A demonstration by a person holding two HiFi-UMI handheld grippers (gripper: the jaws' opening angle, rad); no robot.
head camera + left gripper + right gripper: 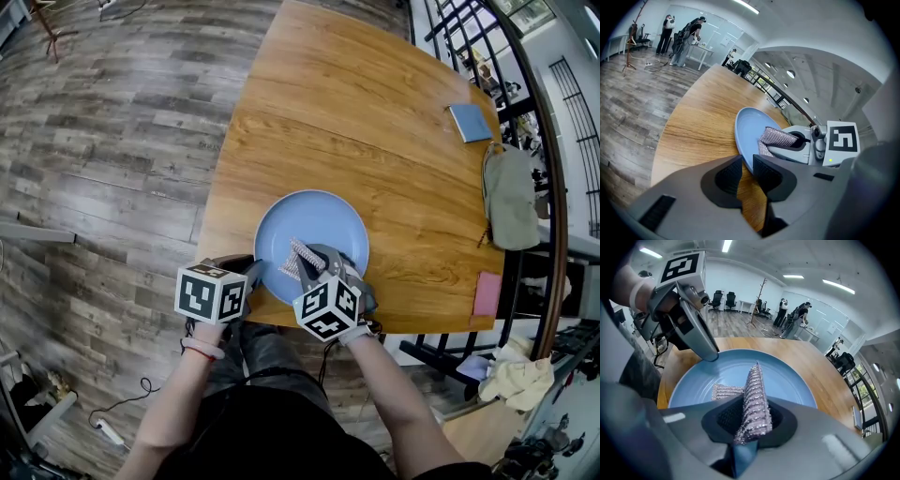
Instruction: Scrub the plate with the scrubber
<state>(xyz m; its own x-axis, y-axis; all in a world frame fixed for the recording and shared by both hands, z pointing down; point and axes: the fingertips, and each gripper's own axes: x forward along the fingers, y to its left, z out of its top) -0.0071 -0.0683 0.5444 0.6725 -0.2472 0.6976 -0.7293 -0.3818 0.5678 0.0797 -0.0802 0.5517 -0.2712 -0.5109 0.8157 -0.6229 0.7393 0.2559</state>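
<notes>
Plate (323, 220) is lying flat on the wooden table (375, 122), right by the edge nearest the person. The left gripper (746, 171) is pinching the plate's near-left rim, with the rim running straight down between its pads. The right gripper (750, 420) is clamping the scrubber (754, 394), that silvery mesh thing. It's standing up folded between the jaws, and a loose flap is trailing onto the blue surface just ahead of them.

So I'm reading this as the scrubbing itself, with one gripper anchoring and the other wiping. A few thoughts on doing it well:

- The mesh is mostly sticking up on edge, so only a thin bit is touching. I'd be tilting the right gripper lower so the flap is lying flat and more of it is rubbing.
- Small circles, working from the middle out to the rim, seem like the way to cover the whole plate.
- With the plate this close to the table edge, the left grip is doing the real work. If it's slipping, pushing toward the person could slide the plate off, so I'd be scrubbing away from the body.
- The two grippers are sitting near each other, so watch for bumping on the left-side strokes.
- Pressing too hard risks dragging the mesh out of the jaws.
</notes>
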